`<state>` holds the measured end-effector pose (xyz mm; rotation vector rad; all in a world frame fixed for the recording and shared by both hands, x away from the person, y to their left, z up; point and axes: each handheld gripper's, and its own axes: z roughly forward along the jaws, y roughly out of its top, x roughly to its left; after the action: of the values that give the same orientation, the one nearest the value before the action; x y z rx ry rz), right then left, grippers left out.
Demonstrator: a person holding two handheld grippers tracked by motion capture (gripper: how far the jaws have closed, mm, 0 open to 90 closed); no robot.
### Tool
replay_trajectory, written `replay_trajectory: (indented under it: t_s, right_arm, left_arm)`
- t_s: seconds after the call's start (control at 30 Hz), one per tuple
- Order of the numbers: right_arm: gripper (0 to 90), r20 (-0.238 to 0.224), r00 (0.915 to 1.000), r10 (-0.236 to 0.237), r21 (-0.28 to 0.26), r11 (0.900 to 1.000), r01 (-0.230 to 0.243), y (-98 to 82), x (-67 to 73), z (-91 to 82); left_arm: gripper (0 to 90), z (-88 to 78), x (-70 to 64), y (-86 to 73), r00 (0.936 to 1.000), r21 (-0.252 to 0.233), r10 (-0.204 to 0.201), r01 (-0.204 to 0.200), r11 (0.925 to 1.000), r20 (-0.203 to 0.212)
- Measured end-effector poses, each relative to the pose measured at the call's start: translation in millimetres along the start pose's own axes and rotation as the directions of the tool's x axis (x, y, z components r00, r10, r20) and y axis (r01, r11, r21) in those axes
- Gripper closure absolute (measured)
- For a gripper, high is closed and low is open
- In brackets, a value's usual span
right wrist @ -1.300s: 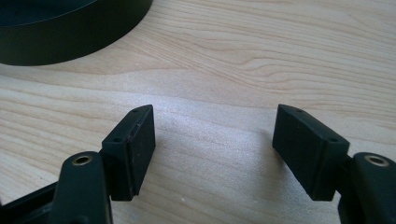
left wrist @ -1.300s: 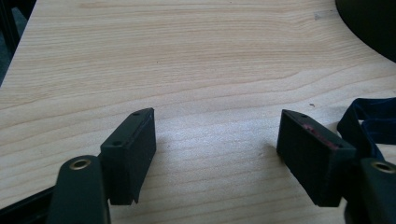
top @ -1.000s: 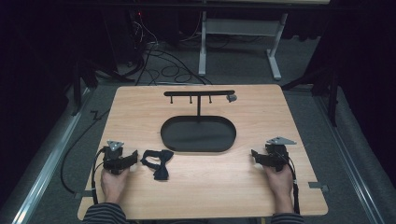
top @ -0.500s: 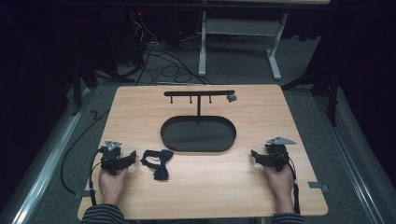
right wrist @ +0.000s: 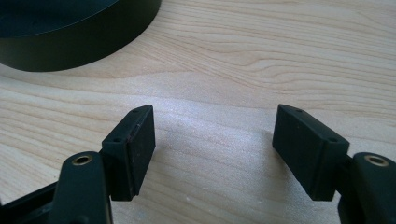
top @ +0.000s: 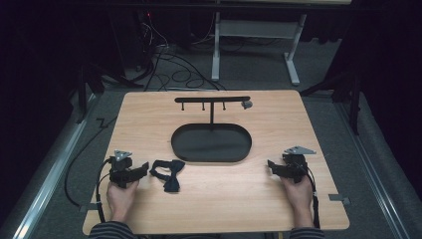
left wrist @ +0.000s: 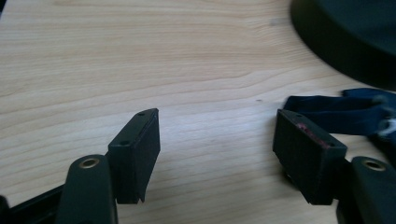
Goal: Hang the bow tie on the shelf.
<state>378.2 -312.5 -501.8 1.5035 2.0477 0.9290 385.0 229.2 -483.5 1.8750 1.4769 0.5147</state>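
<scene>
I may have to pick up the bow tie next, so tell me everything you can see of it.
The bow tie is dark, navy in the left gripper view, and looks like soft fabric. It lies flat and loose on the table, strap looped and crumpled beside the knot, just front-left of the tray and apart from it. It sits just past the open left tool; whether they touch is unclear.
</scene>
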Motion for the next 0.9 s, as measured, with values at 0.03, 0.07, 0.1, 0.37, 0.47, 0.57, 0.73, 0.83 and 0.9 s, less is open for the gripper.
replay_trajectory:
  t_s: [0.03,0.07,0.1,0.37,0.47,0.57,0.73,0.83,0.9]
  right_arm:
    - [31.2,-0.001,1.0000,0.000,0.000,1.000,0.000,0.0,0.1,0.0]
    - [31.2,-0.001,1.0000,0.000,0.000,1.000,0.000,-0.1,0.1,-0.1]
    - [31.2,-0.002,1.0000,0.000,0.000,1.000,0.000,-0.1,0.1,-0.1]
    - [31.2,-0.006,1.0000,0.000,-0.001,1.000,0.000,-0.2,-0.3,-0.2]
    - [31.2,-0.007,1.0000,-0.002,0.001,1.000,0.002,-0.2,-0.1,-0.4]
    - [31.2,-0.010,0.9999,-0.001,-0.002,1.000,0.001,-0.3,-0.3,-0.3]
    - [31.2,-0.010,0.9999,-0.004,-0.001,1.000,0.004,-0.3,0.1,-0.3]
    - [31.2,-0.010,0.9999,-0.003,0.001,1.000,0.004,-0.3,0.0,-0.4]
    - [31.2,-0.012,0.9999,-0.003,-0.002,1.000,0.003,-0.3,-0.2,-0.3]
  left_arm:
    - [31.9,-1.6,-2.3,1.4,1.0000,0.003,0.007,-0.007,1.0000,0.004]
    - [31.5,-3.0,-4.4,2.8,0.9999,0.007,0.015,-0.015,0.9999,0.009]
    - [31.1,-3.9,-5.8,3.7,0.9997,0.007,0.019,-0.019,0.9998,0.014]
    - [33.5,-0.6,-25.0,5.7,0.9957,0.046,0.091,-0.090,0.9949,-0.015]
    - [36.7,2.8,-28.7,5.9,0.9962,0.048,0.085,-0.084,0.9953,-0.019]
    - [38.2,6.7,-32.9,6.3,0.9948,0.057,0.100,-0.099,0.9935,-0.019]
    - [50.4,12.9,-32.9,5.0,0.9945,0.071,0.102,-0.100,0.9924,-0.022]
    - [57.7,15.4,-28.7,3.6,0.9966,0.081,0.082,-0.082,0.9934,0.000]
    - [63.1,16.0,-27.0,3.1,0.9968,0.084,0.078,-0.079,0.9933,0.014]
